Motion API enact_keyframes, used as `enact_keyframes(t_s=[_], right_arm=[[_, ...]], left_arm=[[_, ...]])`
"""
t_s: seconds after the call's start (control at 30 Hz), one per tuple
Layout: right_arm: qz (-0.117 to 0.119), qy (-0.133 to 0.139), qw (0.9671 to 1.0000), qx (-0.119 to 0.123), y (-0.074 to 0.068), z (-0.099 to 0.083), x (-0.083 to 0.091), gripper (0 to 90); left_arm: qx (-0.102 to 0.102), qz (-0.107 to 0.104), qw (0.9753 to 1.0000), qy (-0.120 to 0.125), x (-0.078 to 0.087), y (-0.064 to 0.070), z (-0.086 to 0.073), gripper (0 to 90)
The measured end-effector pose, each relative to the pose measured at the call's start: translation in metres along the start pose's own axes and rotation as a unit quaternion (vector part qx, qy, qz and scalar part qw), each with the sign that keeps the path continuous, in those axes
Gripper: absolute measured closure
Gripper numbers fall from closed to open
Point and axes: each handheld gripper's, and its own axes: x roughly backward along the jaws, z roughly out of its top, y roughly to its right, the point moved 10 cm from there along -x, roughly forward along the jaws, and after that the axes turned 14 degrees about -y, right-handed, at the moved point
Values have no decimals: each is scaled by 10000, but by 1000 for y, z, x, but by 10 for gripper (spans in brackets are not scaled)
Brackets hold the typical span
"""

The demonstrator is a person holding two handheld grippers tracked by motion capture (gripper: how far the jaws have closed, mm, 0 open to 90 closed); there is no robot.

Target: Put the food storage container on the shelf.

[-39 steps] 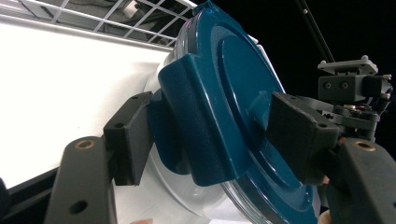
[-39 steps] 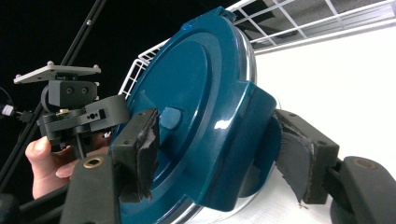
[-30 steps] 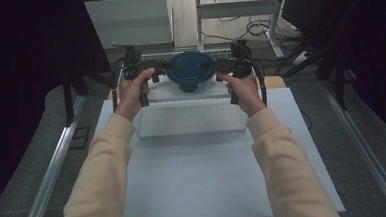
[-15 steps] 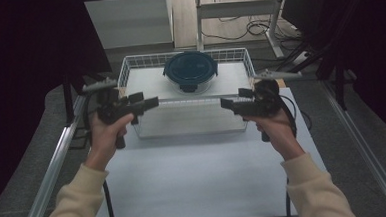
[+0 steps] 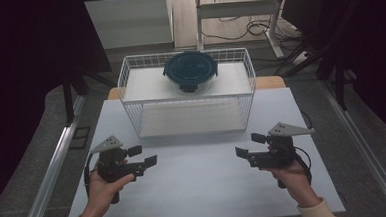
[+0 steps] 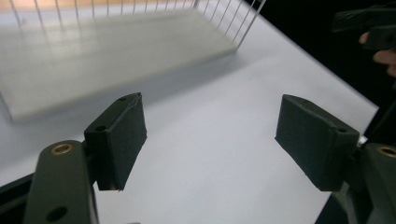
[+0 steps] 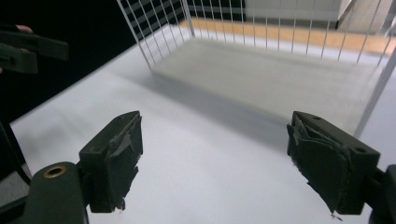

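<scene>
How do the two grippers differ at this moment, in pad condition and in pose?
The right gripper has frayed, torn pads on its fingers; the left gripper has smooth, intact ones. In the high view each points inward, toward the other. Both are open, empty, and held above the table.

Dark teal container lid [image 5: 190, 67]; white wire rack [image 5: 129, 72]; pale grey-white counter [image 5: 200, 188]; black grippers, grey top plates.
</scene>
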Motion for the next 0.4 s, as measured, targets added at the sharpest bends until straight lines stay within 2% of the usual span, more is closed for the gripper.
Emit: enact_keyframes(t_s=[0.1,0.17,0.33,0.4], right_arm=[[-96,-119,9999,17,4,-7,-5,178],[-98,-93,9999,-16,4,-7,-5,178],[-180,95,9997,132,1,-4,-1,160],[-240,86,9995,180,1,-7,-1,152]], left_arm=[[-9,88,9999,-64,-5,-2,-3,240],[-28,105,9999,-62,-5,-2,-3,240],[33,154,9999,-11,-3,-5,-5,236],[74,194,9998,12,-3,-8,-6,234]])
